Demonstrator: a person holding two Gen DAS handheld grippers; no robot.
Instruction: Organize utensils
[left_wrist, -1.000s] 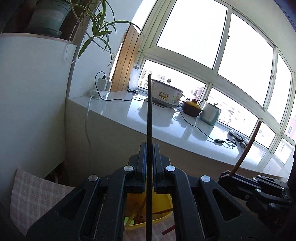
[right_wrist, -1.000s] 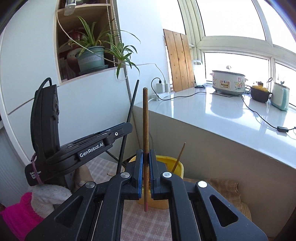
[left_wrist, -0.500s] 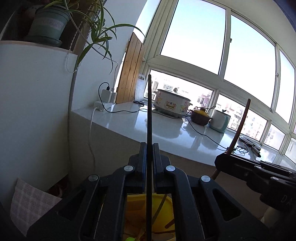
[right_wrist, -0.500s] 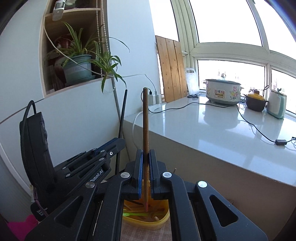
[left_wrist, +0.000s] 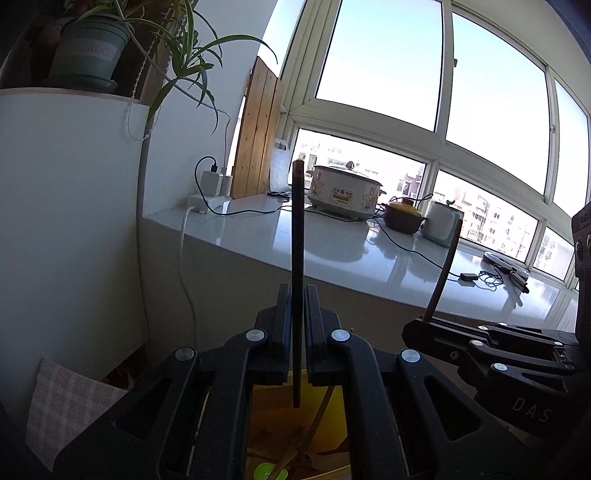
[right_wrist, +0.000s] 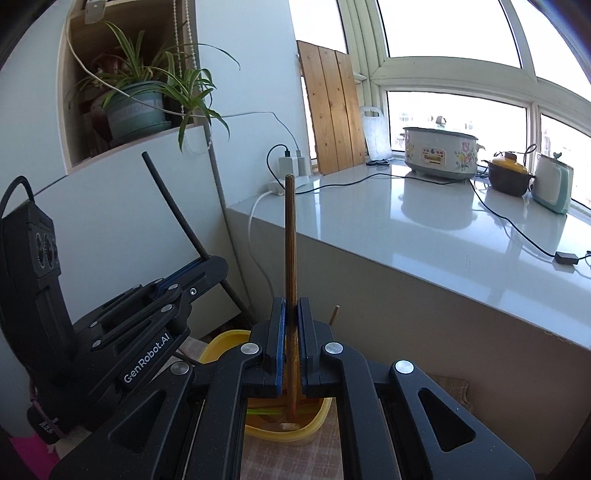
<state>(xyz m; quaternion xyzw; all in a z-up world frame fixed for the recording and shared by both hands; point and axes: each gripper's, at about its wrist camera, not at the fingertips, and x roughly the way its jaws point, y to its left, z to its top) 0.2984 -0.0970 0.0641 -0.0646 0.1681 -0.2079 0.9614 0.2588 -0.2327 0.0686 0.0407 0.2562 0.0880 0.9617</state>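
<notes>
- The left tongs (left_wrist: 295, 332) are clamped on a dark chopstick (left_wrist: 297, 240) that stands nearly upright between the pads, its lower tip hanging just above the yellow tub (left_wrist: 269, 402).
- The right tongs (right_wrist: 291, 343) are clamped on a brown wooden chopstick (right_wrist: 290, 240), also upright, with its lower end reaching down into the yellow tub (right_wrist: 221, 343).
- The tub sits on a checked cloth (right_wrist: 291, 458) in front of the white desk (right_wrist: 424, 221); it already holds other sticks and something green.
- Risk: both sticks are thin and are gripped near their lower part, so the long upper length could lever them sideways in the pads and make them pivot or slip.
- Risk: the two tongs work close together above one narrow tub; a careless move could knock one gripper body or stick against the other.
- Risk: a stick let go from this height and upright could bounce off the sticks already inside, tip over the rim and land on the cloth.
- Risk: the light tub could shift if a stick is pushed against its wall.
</notes>
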